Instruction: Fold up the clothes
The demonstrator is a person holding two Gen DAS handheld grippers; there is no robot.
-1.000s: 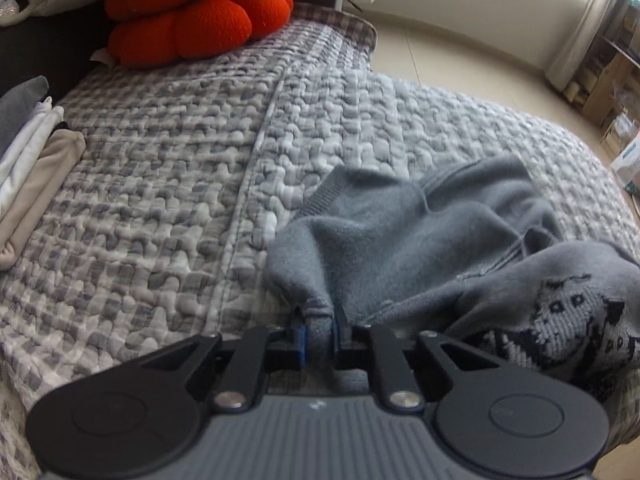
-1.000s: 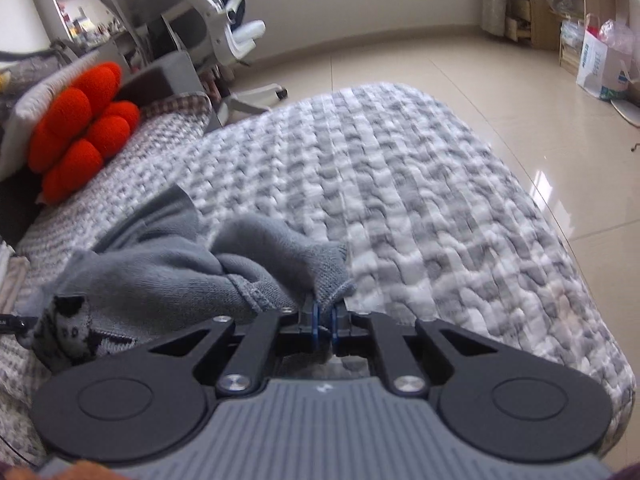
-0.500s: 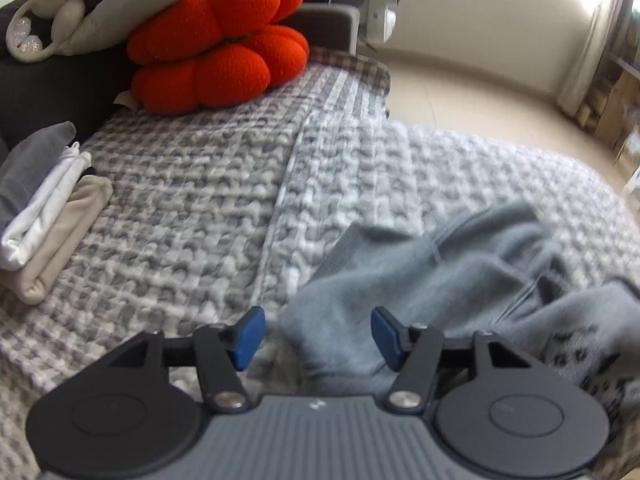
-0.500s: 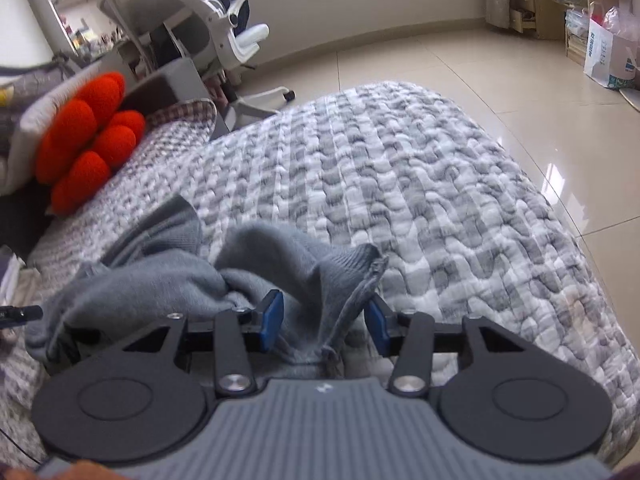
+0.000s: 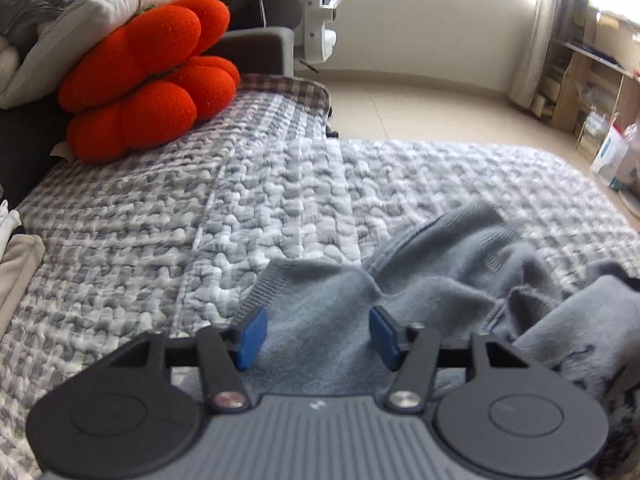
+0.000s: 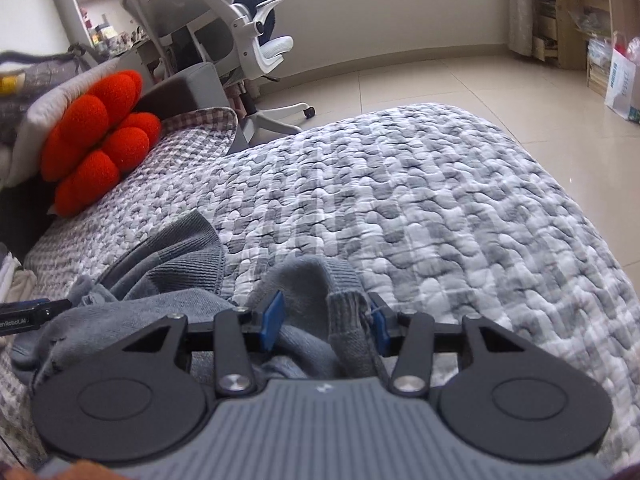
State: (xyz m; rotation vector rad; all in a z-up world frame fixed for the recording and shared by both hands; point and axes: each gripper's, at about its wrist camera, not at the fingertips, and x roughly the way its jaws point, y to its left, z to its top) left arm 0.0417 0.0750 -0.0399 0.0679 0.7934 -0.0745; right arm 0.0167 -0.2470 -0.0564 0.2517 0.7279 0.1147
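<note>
My left tool (image 5: 314,334) is sitting w/ jaws spread wide, blue pads (image 5: 251,338) apart, nothing pinched. It's hovering low over the grey sweater (image 5: 440,280), which is lying bunched on the quilted bed cover (image 5: 280,200), toward the near right of the left view. A ribbed edge of the knit is poking up just beyond the left pad; fabric is showing between the pads but I'm not clamping it.

My right tool (image 6: 326,322) is gaping too, jaws apart. A ribbed cuff of the sweater (image 6: 180,256) is standing up between the pads, leaning close to the right one; can't tell if it's touching. Rest of the garment is piled to the left of this tool, crumpled, not flat.

Orange lobed cushion (image 5: 148,80) is resting at the far left end of the bed, against a pale pillow (image 5: 80,36). Folded light clothes (image 5: 16,264) are stacked at the left edge, well apart from the sweater. White office chair (image 6: 240,32) is standing on the tiled floor (image 6: 440,80) beyond the bed.
</note>
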